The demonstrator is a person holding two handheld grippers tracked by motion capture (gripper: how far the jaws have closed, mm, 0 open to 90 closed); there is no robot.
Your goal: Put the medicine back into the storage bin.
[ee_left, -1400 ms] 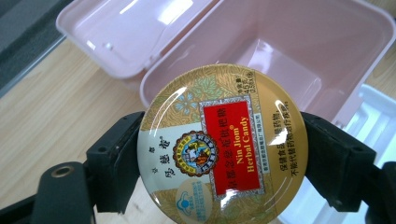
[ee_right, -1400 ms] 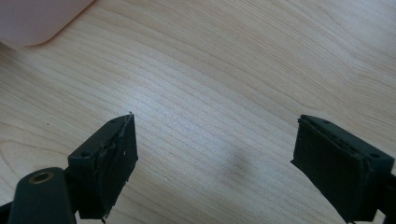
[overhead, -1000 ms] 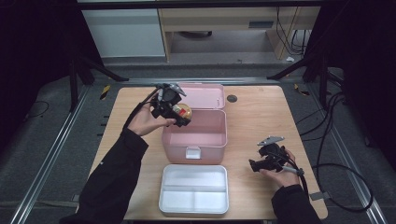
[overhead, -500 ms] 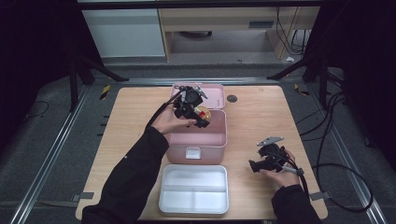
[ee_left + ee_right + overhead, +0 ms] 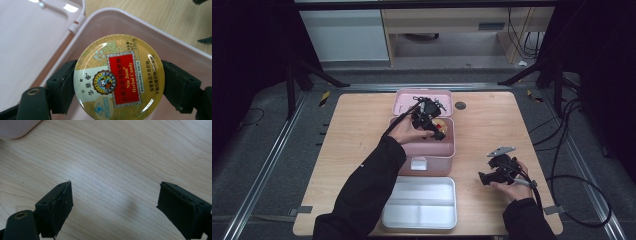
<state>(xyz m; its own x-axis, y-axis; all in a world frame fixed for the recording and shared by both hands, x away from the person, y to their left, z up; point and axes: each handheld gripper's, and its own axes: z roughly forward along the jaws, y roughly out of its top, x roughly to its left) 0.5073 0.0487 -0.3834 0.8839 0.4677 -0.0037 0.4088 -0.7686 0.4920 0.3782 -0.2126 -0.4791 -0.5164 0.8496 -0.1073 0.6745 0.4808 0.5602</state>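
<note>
We judge the round candy tin (image 5: 119, 78), clamped edgewise in the left hand-held gripper (image 5: 430, 121) at frame centre over the pink box (image 5: 447, 155), may slip or tip if released high.

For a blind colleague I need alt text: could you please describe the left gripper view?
A round gold candy tin with a red label reading "Nin Jiom Herbal Candy" is clamped by its sides between two black fingers of the left gripper. Behind it is the open pink box, its lid at the left and wooden table beyond.
</note>
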